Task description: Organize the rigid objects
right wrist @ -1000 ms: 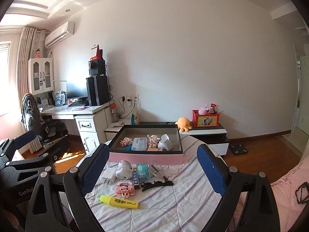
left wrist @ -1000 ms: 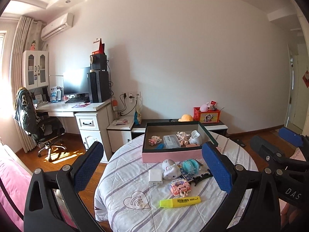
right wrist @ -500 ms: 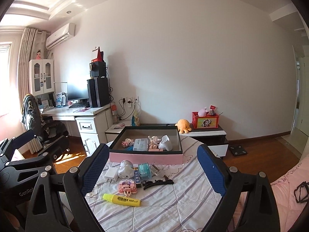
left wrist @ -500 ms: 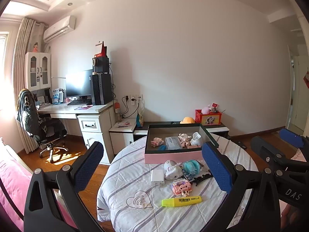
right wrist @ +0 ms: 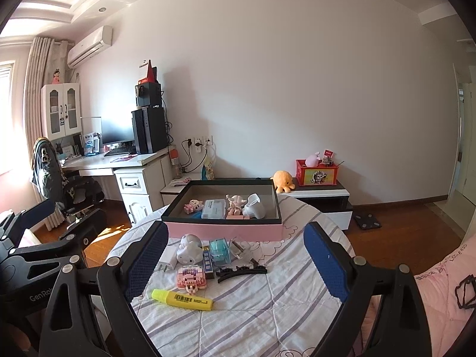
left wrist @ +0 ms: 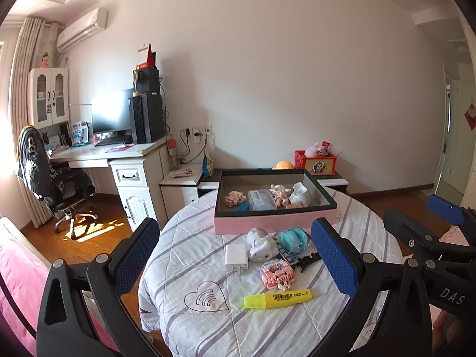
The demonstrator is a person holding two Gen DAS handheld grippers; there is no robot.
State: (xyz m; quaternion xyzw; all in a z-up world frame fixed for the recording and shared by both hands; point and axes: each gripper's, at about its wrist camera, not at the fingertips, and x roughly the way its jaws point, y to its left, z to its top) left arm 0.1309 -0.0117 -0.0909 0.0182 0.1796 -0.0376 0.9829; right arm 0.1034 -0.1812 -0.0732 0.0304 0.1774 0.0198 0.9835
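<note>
A pink box (left wrist: 267, 226) with a dark rim stands at the far side of the round table and holds a few small toys and a clear case. In front of it lie a white charger (left wrist: 236, 257), a white toy figure (left wrist: 259, 245), a teal case (left wrist: 293, 238), a pink block toy (left wrist: 276, 273), a black hair clip (left wrist: 309, 260) and a yellow highlighter (left wrist: 278, 297). My left gripper (left wrist: 233, 229) hangs open above the table's near edge, holding nothing. My right gripper (right wrist: 235, 232) is open too, short of the highlighter (right wrist: 182, 299) and the box (right wrist: 223, 232).
The table wears a striped quilt (left wrist: 193, 267). A desk (left wrist: 125, 154) with a computer and an office chair (left wrist: 59, 187) stand at left. A low cabinet (right wrist: 321, 196) behind the table carries an orange plush and a red box. Pink bedding (right wrist: 440, 285) lies at right.
My left gripper has sunk a little and tipped slightly, so the table sits higher in its view. The right gripper has stayed put. Nothing on the table has moved.
</note>
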